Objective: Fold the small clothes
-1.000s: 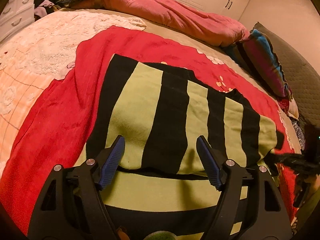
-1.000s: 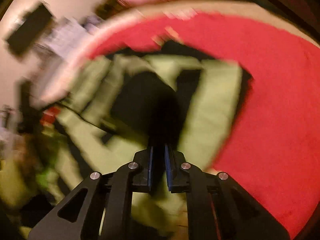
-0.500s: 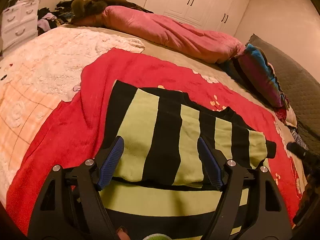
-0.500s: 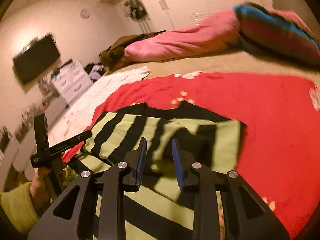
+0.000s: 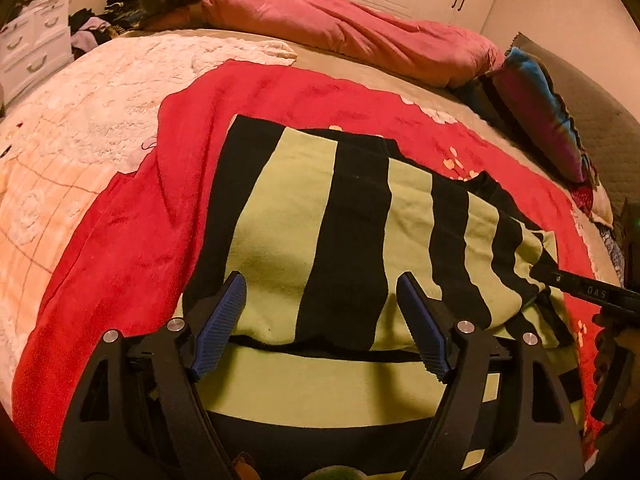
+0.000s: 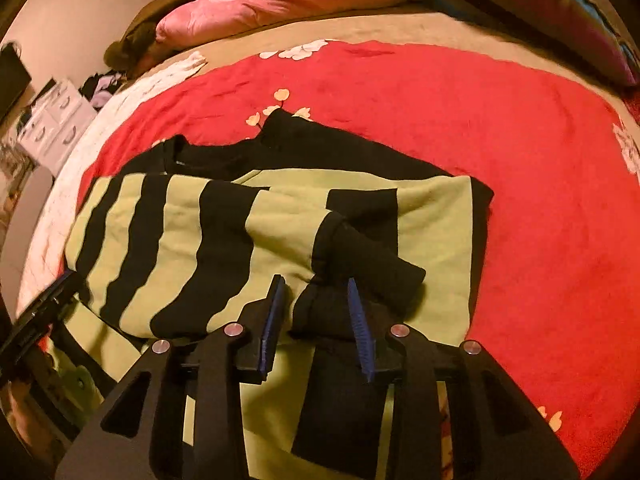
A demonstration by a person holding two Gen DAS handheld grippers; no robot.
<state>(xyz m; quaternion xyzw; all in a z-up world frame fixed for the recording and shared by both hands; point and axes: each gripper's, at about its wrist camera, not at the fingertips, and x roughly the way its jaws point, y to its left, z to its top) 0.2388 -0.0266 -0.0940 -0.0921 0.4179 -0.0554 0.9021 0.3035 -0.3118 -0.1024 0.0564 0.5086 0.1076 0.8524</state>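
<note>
One bed (image 5: 100,128) fills both views, and on it lies one red blanket (image 5: 120,240), with one pink duvet (image 5: 360,32) bunched along the far side and one dark pillow (image 5: 540,120) with a blue and purple band by the headboard. One white chest of drawers (image 5: 32,52) stands off beyond the bed.

One jumper (image 5: 320,220), striped black and pale green, lies flat on the red blanket, and one of its sleeves (image 6: 248,240) is laid across the body with its black cuff (image 6: 376,268) near the right gripper.

By my reading the sleeve fold is just finished. The next move calls for taking one end of the folded jumper with both grippers and bringing it over in half, keeping the sleeve from sliding out.

The left gripper (image 5: 320,328) hangs above the near part of the jumper with its jaws wide apart and nothing between them. The right gripper (image 6: 316,320) has just been opening: its jaws stand a little apart, with dark cloth beyond the gap but not pinched
</note>
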